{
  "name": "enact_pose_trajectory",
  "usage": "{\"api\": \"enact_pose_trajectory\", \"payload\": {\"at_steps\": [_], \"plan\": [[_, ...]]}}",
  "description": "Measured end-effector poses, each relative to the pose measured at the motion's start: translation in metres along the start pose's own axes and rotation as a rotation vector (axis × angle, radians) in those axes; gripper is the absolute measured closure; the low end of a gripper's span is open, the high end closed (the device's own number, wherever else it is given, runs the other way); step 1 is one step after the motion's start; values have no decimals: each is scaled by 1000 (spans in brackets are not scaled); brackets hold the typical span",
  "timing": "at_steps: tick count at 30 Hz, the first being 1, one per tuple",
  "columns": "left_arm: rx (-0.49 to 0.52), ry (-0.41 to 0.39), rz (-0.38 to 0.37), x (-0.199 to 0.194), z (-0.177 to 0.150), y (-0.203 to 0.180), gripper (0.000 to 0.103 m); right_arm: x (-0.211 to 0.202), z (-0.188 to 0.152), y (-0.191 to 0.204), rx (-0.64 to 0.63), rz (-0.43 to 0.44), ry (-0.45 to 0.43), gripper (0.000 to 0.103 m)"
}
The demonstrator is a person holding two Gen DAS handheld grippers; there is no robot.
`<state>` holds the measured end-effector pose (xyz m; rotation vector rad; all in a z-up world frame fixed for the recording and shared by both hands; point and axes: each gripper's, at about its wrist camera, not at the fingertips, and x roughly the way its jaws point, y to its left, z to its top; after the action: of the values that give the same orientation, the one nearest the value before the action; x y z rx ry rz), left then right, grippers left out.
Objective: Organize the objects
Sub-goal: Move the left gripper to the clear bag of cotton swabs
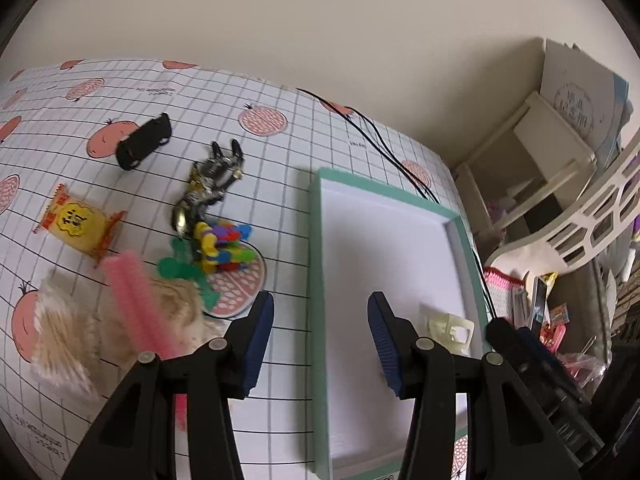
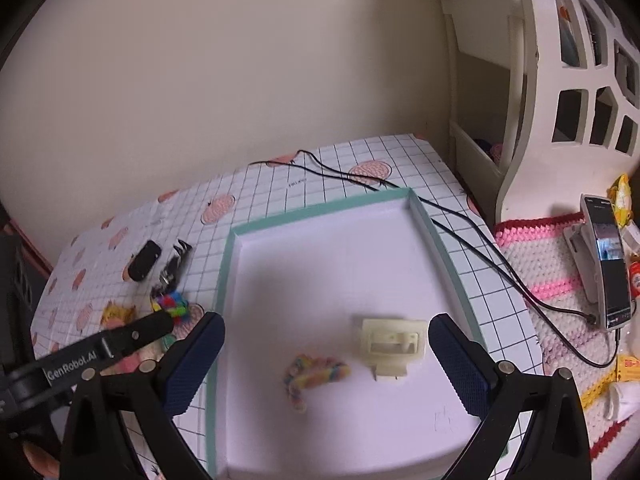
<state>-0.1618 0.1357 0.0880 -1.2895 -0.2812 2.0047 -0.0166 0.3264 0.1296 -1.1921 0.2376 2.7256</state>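
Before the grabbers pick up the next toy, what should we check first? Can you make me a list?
1. Left gripper empty, fingers apart: ok.
2. Right gripper empty, fingers apart: ok.
3. Room left in the tray: ok; only the cream plastic piece and rainbow band lie inside.
4. Toys still waiting outside: ok; black car, robot figure, yellow snack packet, pink comb.
5. Pink comb free to lift: cannot tell; it lies on a fluffy thing, blurred.
6. Black cable clear of tray: not ok; it runs along the rim.
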Motion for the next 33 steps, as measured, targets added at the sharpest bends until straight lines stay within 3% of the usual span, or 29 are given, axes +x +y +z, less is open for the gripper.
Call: {"api": "enact_pose_trajectory", "payload": {"at_steps": [6,10,15,21,28,33], "plan": [[-71,-25,-16,-12,9,30,53,4,9,16,-33,-13,18,0],[-111,-50,-13,-23,15,50,53,7,17,27,-26,34,36,0],[-117,-85,18,-35,21,76,53,9,29,55,-30,176,18,0],[-166,-92,61,-44,23,119,53,13,30,101,-92,242,-22,0],[-267,-91,161,-58,24,177,52,32,20,143,-147,301,14,0],[-351,-81,195,-59,22,207,52,46,10,174,-255,302,42,0]]}}
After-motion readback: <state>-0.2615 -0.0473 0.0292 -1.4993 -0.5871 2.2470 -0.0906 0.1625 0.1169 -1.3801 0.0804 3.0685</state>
